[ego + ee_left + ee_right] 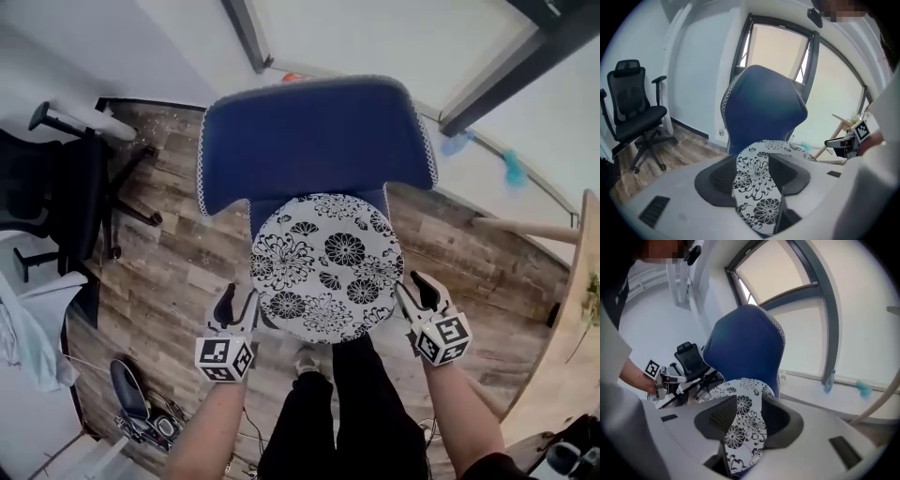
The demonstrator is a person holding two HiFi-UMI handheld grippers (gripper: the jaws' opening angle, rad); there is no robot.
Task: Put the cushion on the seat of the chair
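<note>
Head view: a round, soft cushion (pixel 326 267), white fabric printed with black flowers, is held roughly flat with its printed face up. Being round, it has no long axis. It sits over the seat of a blue upholstered chair (pixel 314 141) and hides that seat; whether it touches the seat cannot be told. The chair's curved back has a white patterned trim along its edge. The left gripper (pixel 234 305) grips the cushion's left edge and the right gripper (pixel 417 295) its right edge. Below is a wood-plank floor (pixel 178 272), with a black office chair (pixel 66 187) standing at the left.

Left gripper view: the dark, ribbed jaws pinch the cushion's rim, which rises as a thick fold between them. The blue chair back stands upright just behind. The other gripper shows at the far right.

Right gripper view: these jaws likewise clamp the floral rim between their ribbed pads. The cushion spreads away towards the blue chair back.
</note>
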